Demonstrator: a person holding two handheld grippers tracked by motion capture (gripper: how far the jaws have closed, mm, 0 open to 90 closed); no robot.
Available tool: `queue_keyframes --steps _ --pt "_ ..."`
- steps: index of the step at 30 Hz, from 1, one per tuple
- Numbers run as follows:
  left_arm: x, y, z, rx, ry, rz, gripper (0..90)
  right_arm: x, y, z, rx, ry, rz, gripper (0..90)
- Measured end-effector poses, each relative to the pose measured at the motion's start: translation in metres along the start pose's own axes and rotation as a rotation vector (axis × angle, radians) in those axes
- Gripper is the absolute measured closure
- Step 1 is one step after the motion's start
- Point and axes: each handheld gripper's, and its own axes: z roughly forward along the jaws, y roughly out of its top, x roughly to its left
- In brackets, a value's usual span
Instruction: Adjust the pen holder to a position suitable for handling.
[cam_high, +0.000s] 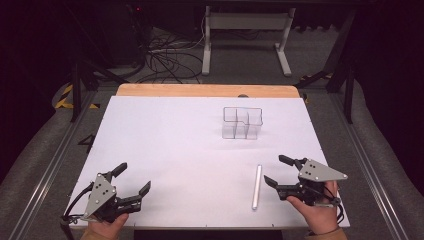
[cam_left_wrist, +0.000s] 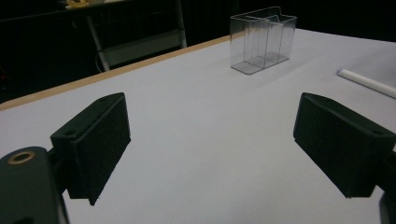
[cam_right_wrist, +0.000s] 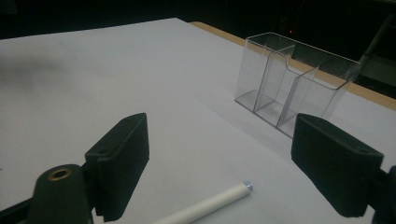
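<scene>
Your right gripper (cam_high: 278, 170) sits spread and empty just right of the white rod (cam_high: 256, 187), lying lower right, long axis running up-frame. Your left gripper (cam_high: 134, 177), also spread, waits lower left.

grey floor (cam_high: 45, 145) | cables (cam_high: 165, 60) | white desk frame (cam_high: 245, 30) | dark room
</scene>
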Motion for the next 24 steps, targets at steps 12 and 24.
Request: queue_keyframes --steps 12,24 --pt "0.0 0.0 0.001 0.008 0.006 0.008 12.2 -0.006 0.023 0.024 0.021 0.019 -0.026 19.2" --pt "0.001 -0.001 0.001 0.009 0.003 0.005 12.4 -0.016 0.037 0.035 0.024 0.029 -0.034 18.6"
